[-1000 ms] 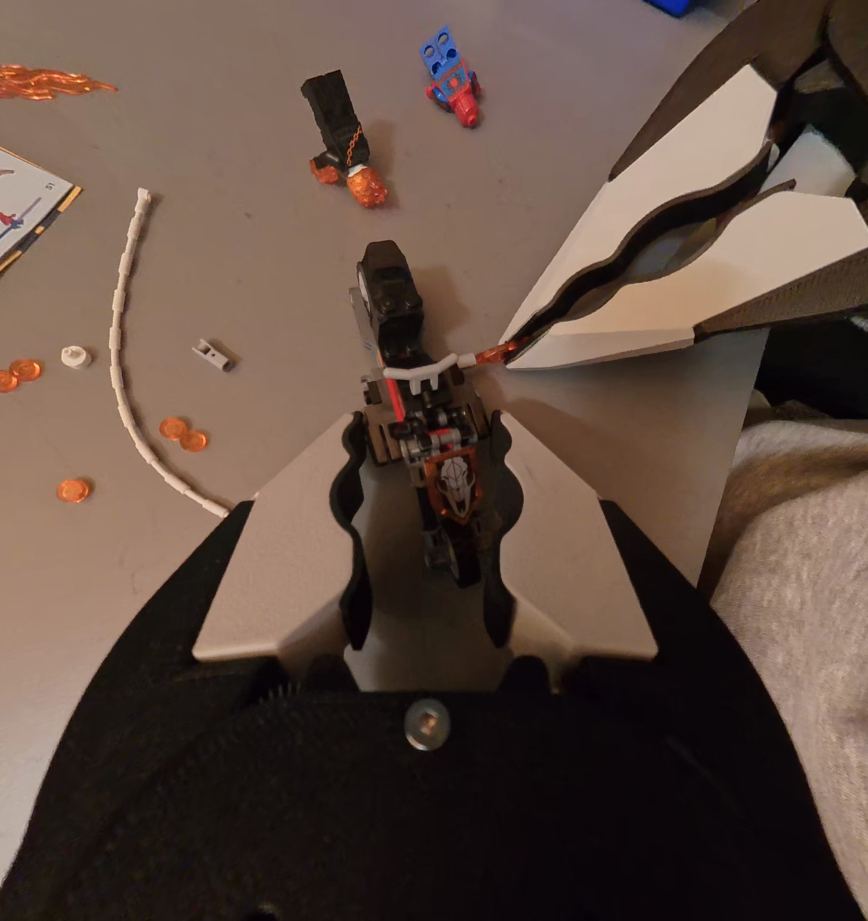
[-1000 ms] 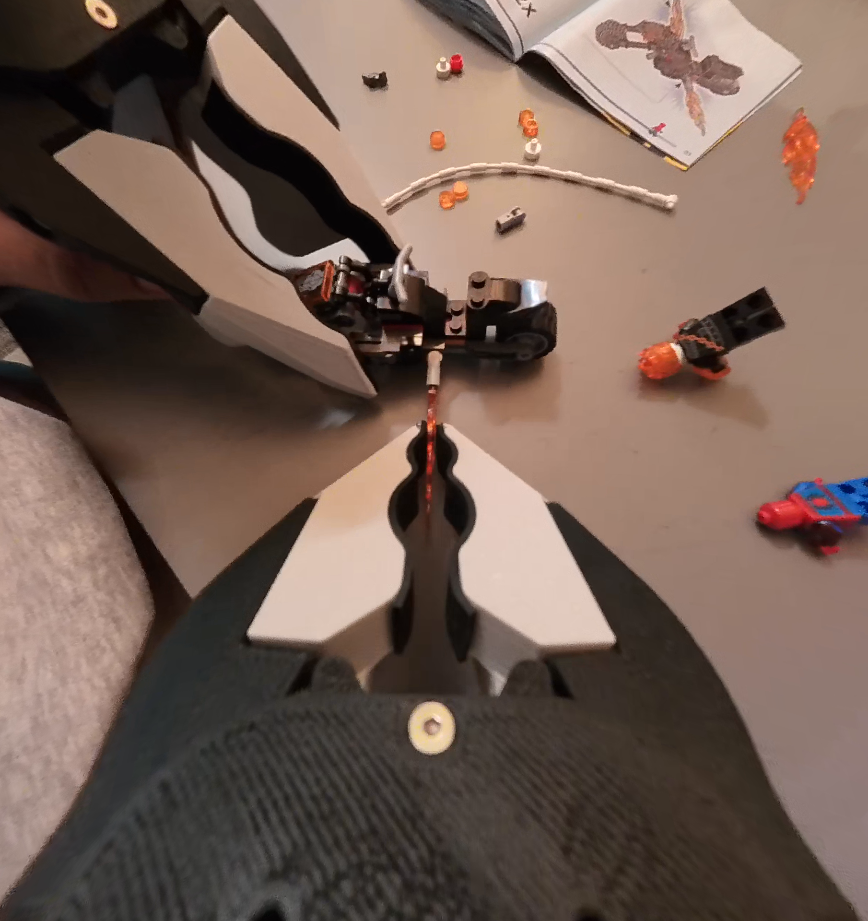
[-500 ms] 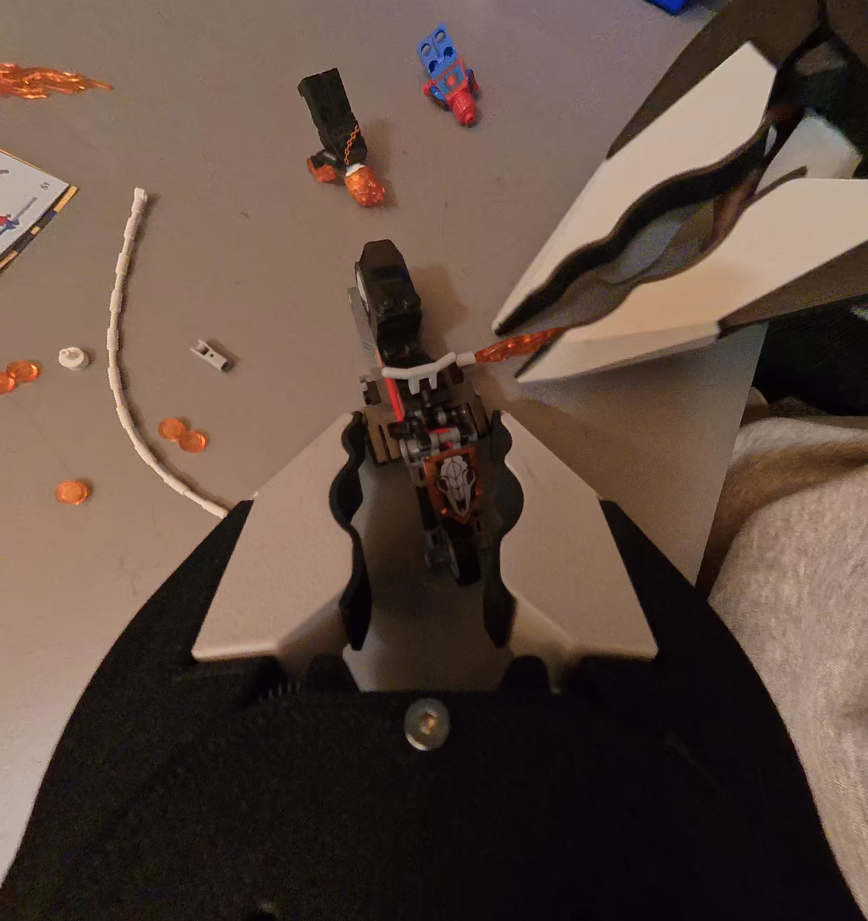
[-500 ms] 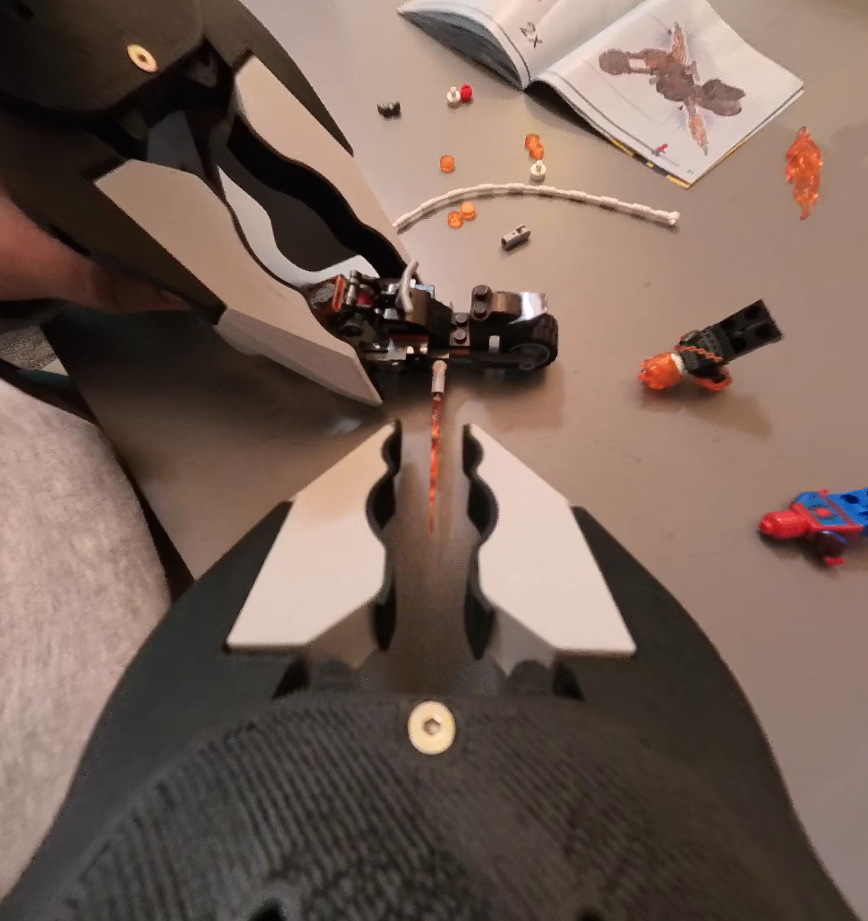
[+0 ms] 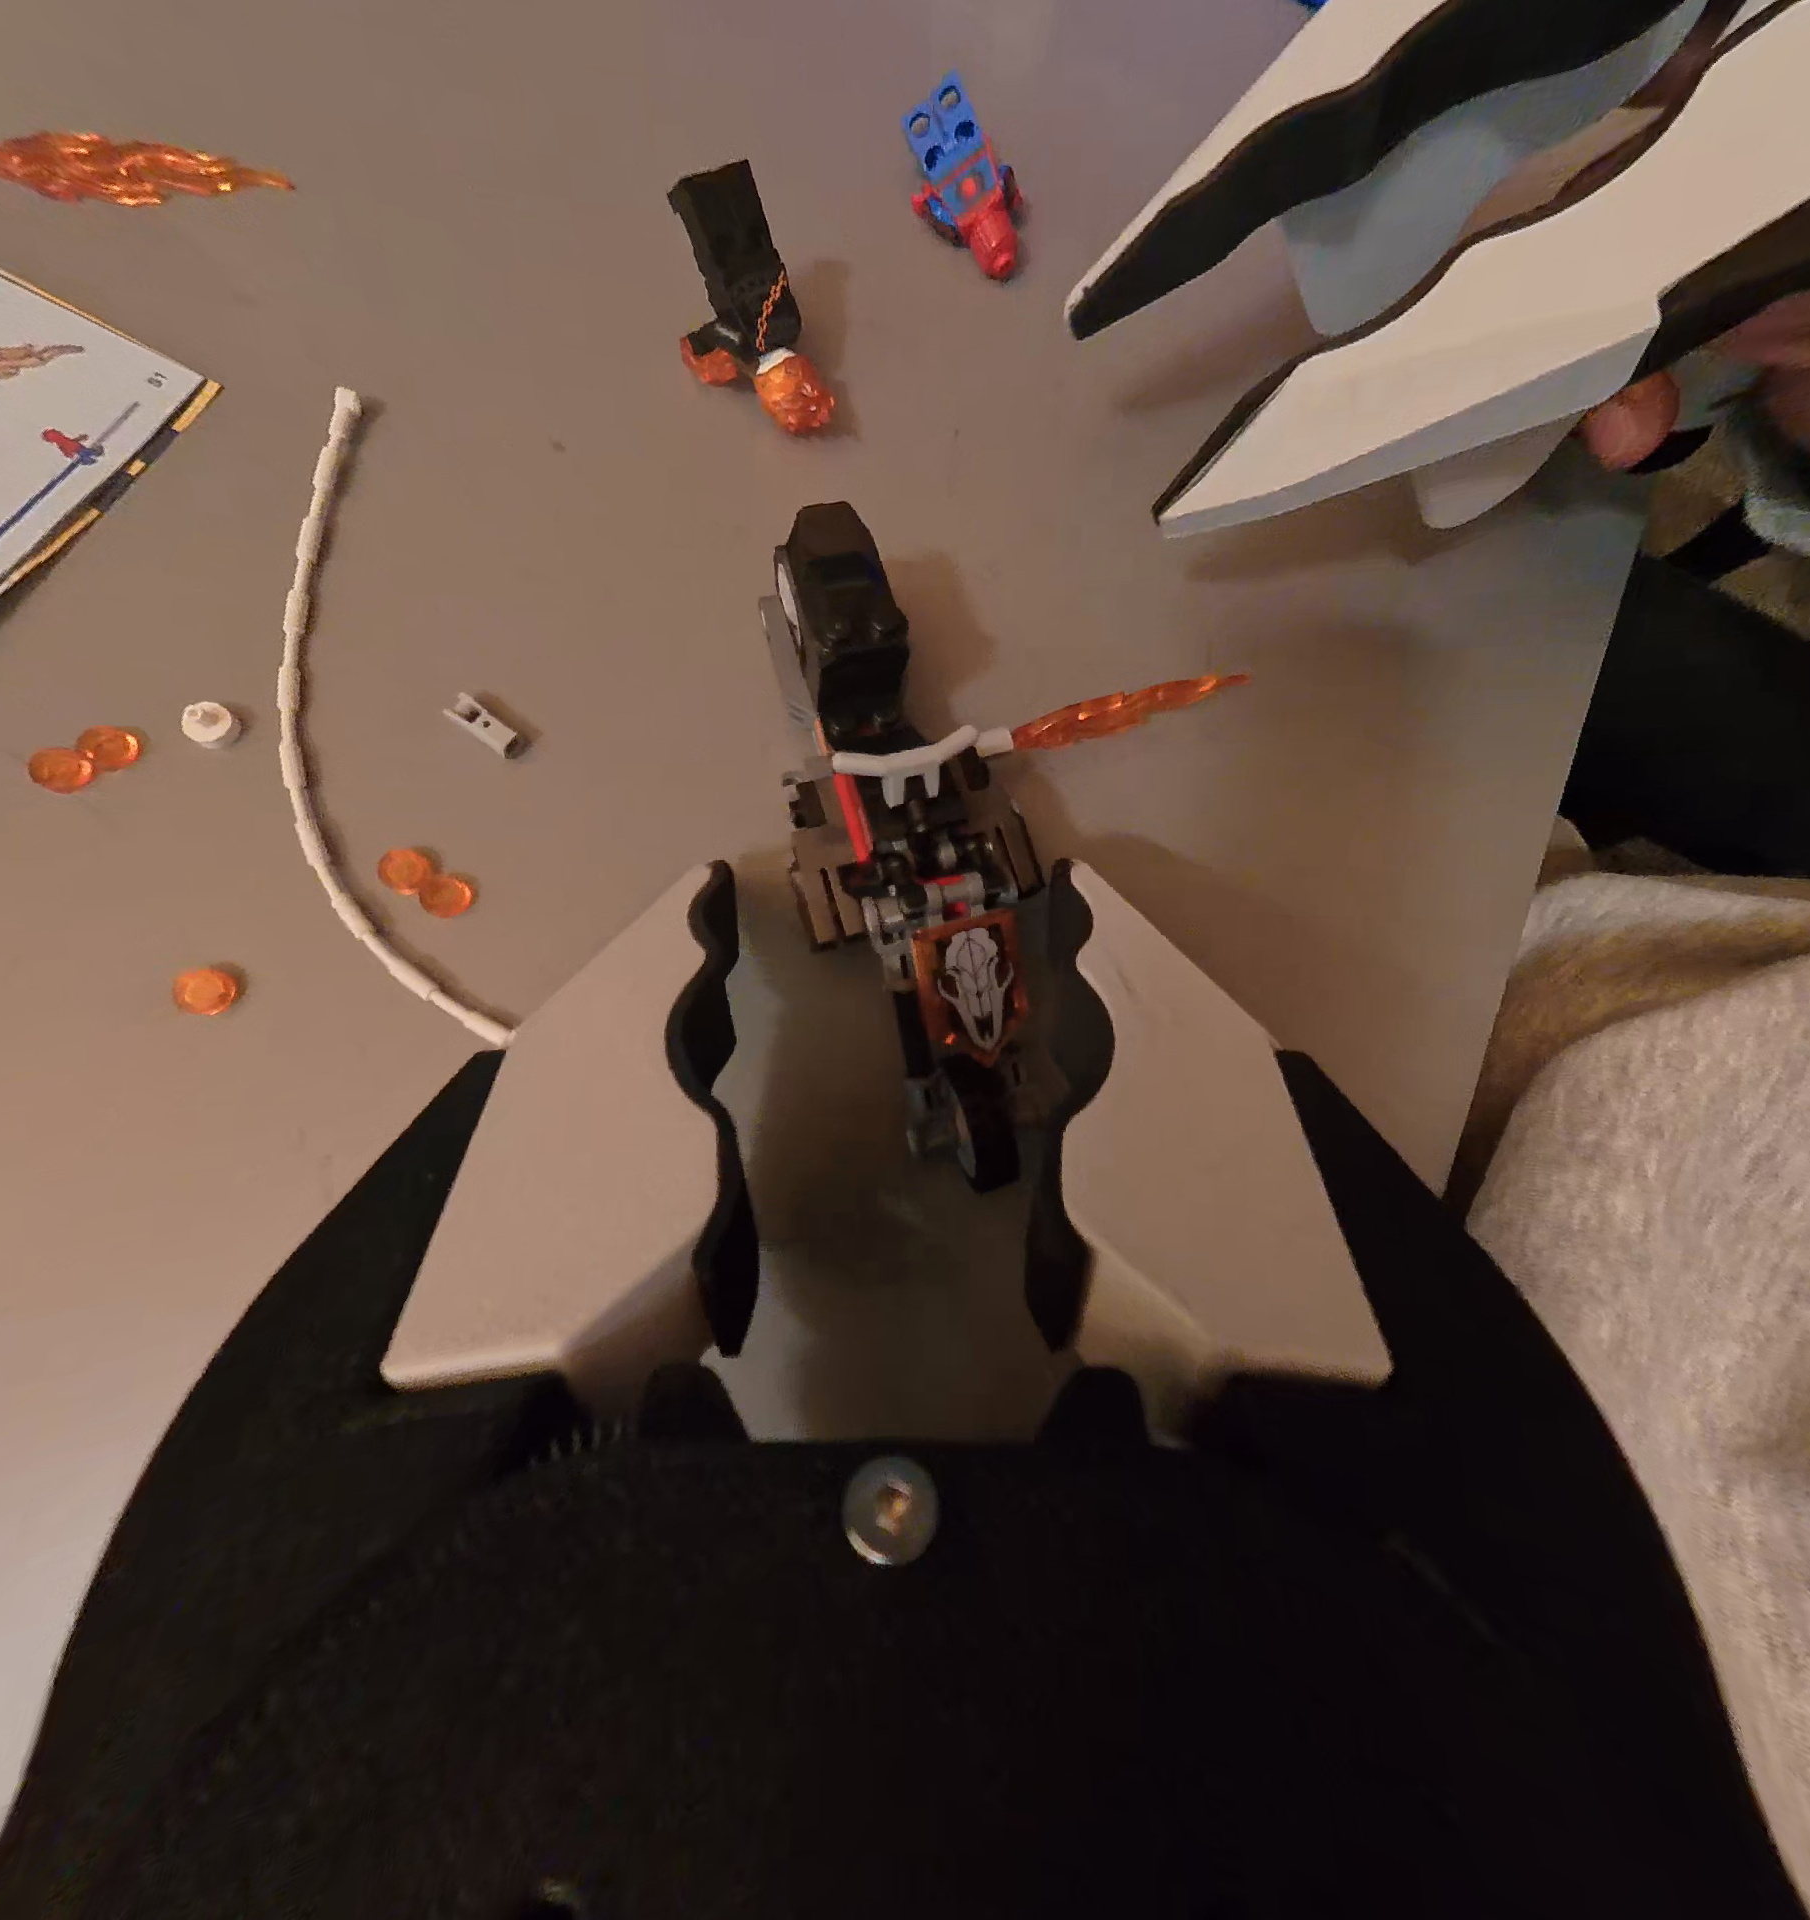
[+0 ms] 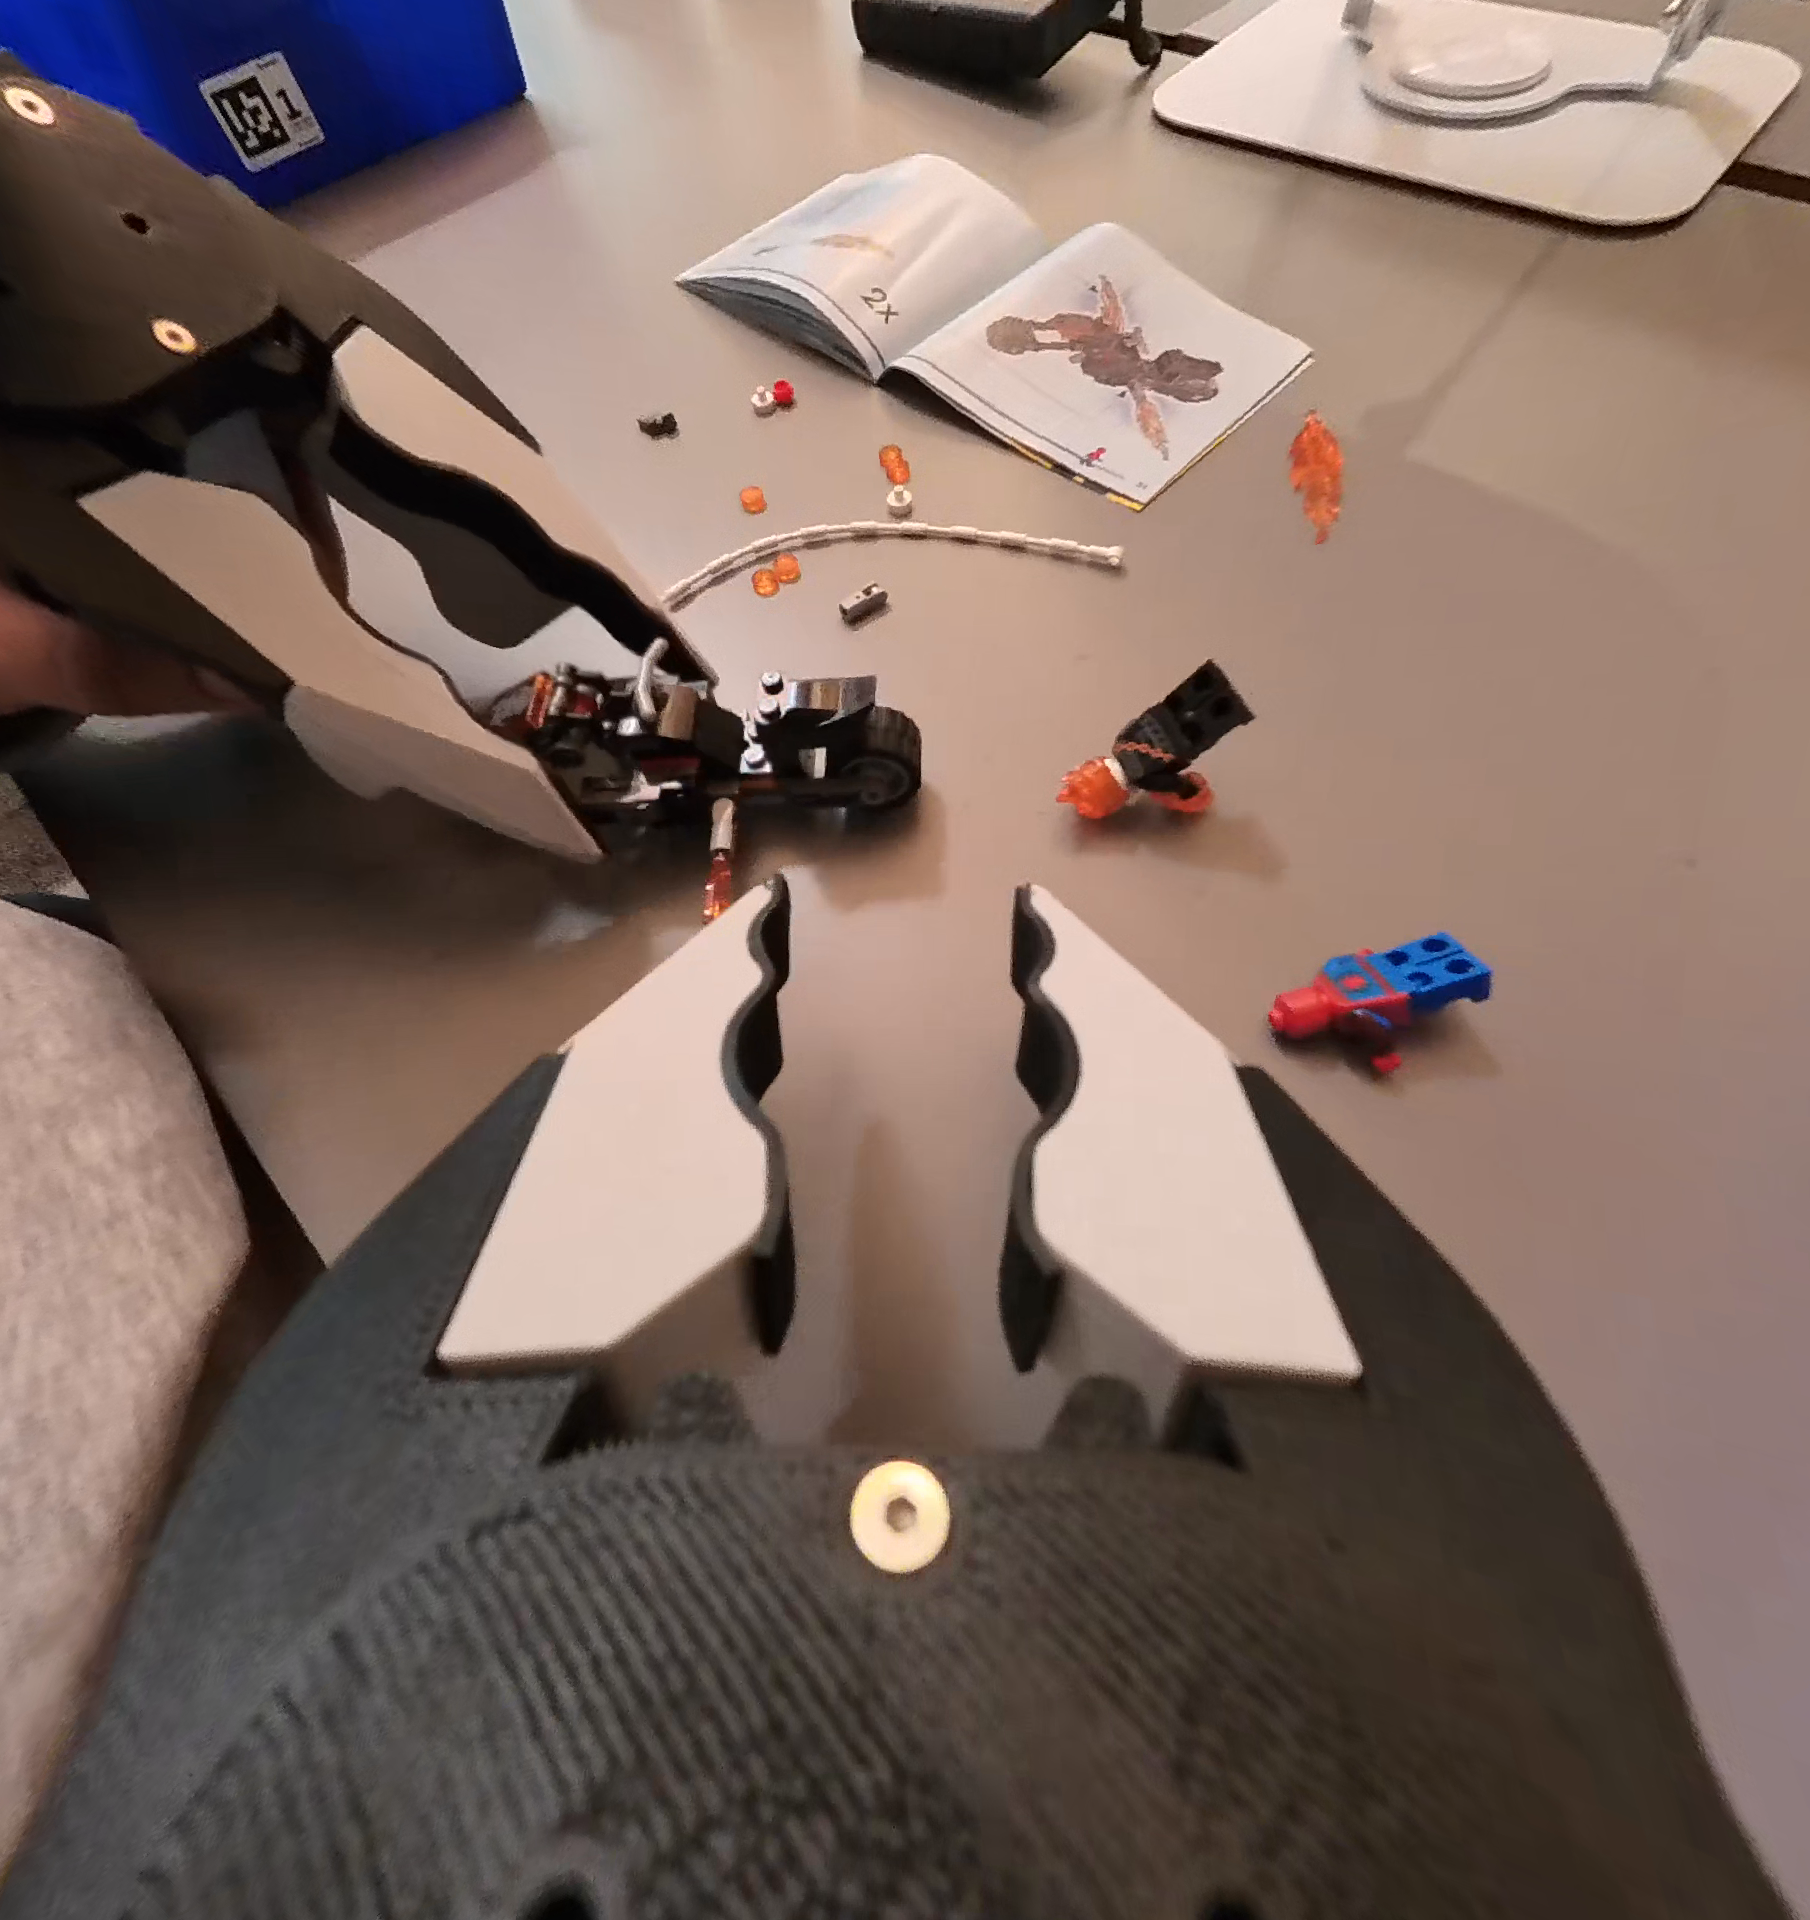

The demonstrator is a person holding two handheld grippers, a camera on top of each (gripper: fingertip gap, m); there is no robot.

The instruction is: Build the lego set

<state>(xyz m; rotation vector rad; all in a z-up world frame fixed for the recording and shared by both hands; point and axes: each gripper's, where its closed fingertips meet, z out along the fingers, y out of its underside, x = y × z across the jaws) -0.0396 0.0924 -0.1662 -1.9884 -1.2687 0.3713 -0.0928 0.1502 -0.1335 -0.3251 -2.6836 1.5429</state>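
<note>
The black lego motorcycle (image 5: pixel 859 665) stands on the grey table, and also shows in the right wrist view (image 6: pixel 828 727). An orange flame piece (image 5: pixel 1119 712) sticks out from the right end of its white handlebar. My left gripper (image 5: pixel 890 873) straddles the bike's front. Its right finger touches the bike, and a small gap shows at the left finger. My right gripper (image 6: pixel 898 888) is open and empty, held above the table a short way from the flame (image 6: pixel 719 883). It also shows in the left wrist view (image 5: pixel 1117 421).
A black minifigure with a flame head (image 6: pixel 1155 748) and a blue and red one (image 6: pixel 1379 992) lie beyond the bike. A white chain (image 5: pixel 309 727), orange studs (image 5: pixel 423 883), a large flame (image 5: pixel 111 166) and an open booklet (image 6: pixel 994 322) lie left. A blue bin (image 6: pixel 257 83) stands behind. Both grippers' tips are roughly 4 cm from the orange flame piece (image 5: pixel 1119 712). The black lego motorcycle (image 5: pixel 859 665) is about 4 cm from my left fingertips. It is also in sight in the right wrist view (image 6: pixel 768 723).
My right gripper opened, let go of the flame piece on the handlebar, and drew back and up. My left gripper's jaws eased apart slightly around the bike.
</note>
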